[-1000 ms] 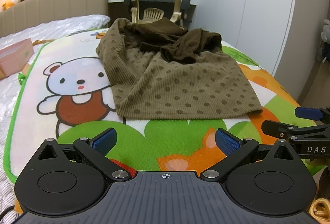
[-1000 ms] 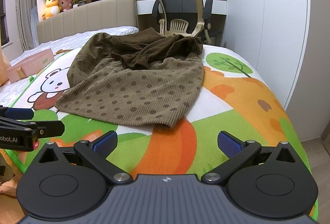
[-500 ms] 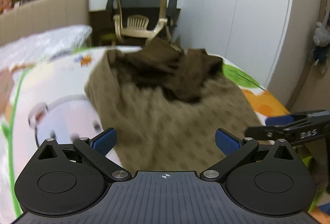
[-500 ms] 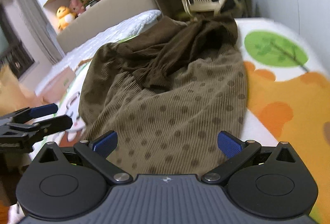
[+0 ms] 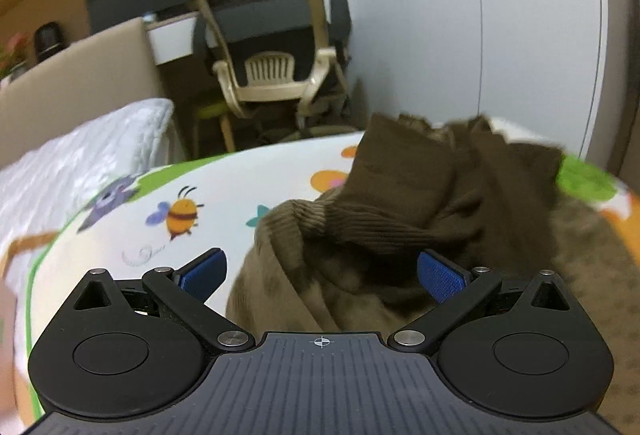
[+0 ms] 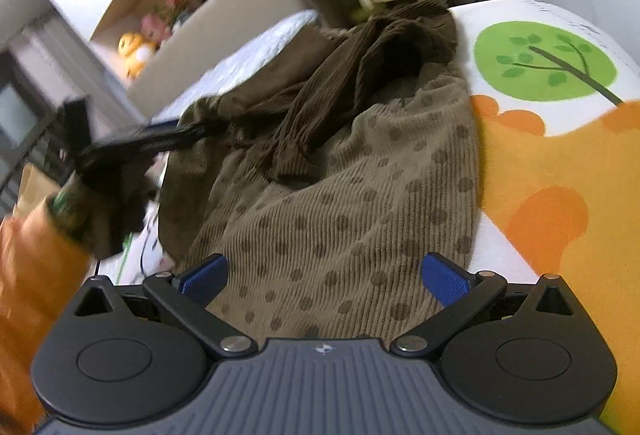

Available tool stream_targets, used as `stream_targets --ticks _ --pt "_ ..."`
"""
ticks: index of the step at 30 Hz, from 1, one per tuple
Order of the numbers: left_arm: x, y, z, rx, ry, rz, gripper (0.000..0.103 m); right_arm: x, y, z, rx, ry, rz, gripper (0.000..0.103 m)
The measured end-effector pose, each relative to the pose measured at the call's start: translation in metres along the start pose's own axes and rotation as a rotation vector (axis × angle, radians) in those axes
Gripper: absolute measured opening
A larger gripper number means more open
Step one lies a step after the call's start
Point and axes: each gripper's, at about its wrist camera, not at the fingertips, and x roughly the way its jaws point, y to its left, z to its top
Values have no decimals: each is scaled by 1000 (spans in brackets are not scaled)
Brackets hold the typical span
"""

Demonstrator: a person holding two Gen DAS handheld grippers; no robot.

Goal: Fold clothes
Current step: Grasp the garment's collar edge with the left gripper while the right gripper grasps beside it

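A brown corduroy garment [image 6: 332,203] with darker dots lies crumpled on a cartoon-print mat [image 6: 560,163] on the bed. Its plain dark brown upper part [image 5: 400,203] is bunched at the far end. My left gripper [image 5: 322,273] is open, low over the garment's upper left edge, its blue pads [image 5: 202,271] to either side of a fold. My right gripper [image 6: 324,277] is open just above the dotted lower half. The left gripper [image 6: 132,147] shows blurred in the right wrist view, reaching onto the garment's left shoulder.
An office chair [image 5: 272,47] stands beyond the bed's far end, beside a white wardrobe [image 5: 500,15]. A white quilt [image 5: 80,147] and a beige headboard [image 5: 80,83] lie to the left. Plush toys [image 6: 136,51] sit on a shelf. An orange bag [image 6: 28,275] is at the left.
Both grippers have moved forward over the garment. The left one has swung to the garment's upper left edge; the right one has dropped closer to the dotted fabric. Both stay open.
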Motion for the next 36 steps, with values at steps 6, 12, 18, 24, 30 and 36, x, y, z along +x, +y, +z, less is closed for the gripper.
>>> stream_targets --ticks 6,12,18,24,30,36 --pt "35 20 -1 -15 59 -22 103 7 2 47 -183 -127 -205 103" --pt "52 31 -9 -77 135 -40 103 60 -20 94 -246 -160 -392 69" --pt "58 42 -20 -213 213 -73 97 85 -24 92 -230 -142 -335 43" --pt "36 36 -25 -223 236 -61 65 89 -3 82 -348 -114 -325 25" --pt "-22 17 -52 -210 241 -63 24 67 7 54 -426 -78 -291 21" --pt "-119 -30 -106 -118 268 -125 24 28 20 10 -567 -34 -270 21"
